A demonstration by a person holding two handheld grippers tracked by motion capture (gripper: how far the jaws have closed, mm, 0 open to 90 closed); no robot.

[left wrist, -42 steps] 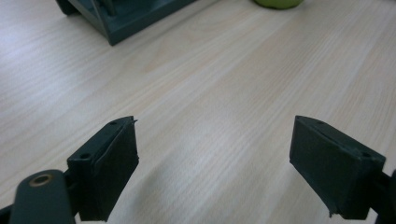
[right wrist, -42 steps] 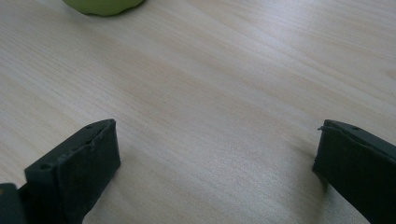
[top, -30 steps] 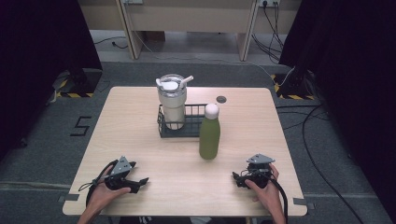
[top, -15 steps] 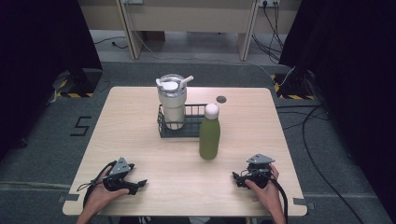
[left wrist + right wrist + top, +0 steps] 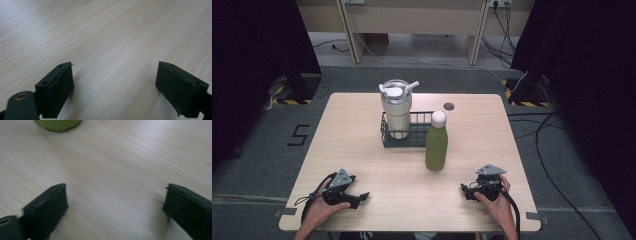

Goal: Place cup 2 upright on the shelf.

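Observation:
A green bottle (image 5: 436,142) with a white cap stands upright on the wooden table (image 5: 362,150), just in front of a black wire basket (image 5: 422,140). A steel tumbler (image 5: 396,110) with a lid and straw stands in the basket's left part. My left gripper (image 5: 362,197) rests near the front left edge, open, with bare wood between its fingers (image 5: 56,90). My right gripper (image 5: 464,190) lies at the front right; its jaws have just been closing, with nothing between them (image 5: 116,195). The bottle's base (image 5: 58,124) shows ahead of it.
A small dark disc (image 5: 449,106) lies on the table behind the basket. Dark curtains flank both sides, and cables run over the floor at the right. Bare wood stretches between the two grippers.

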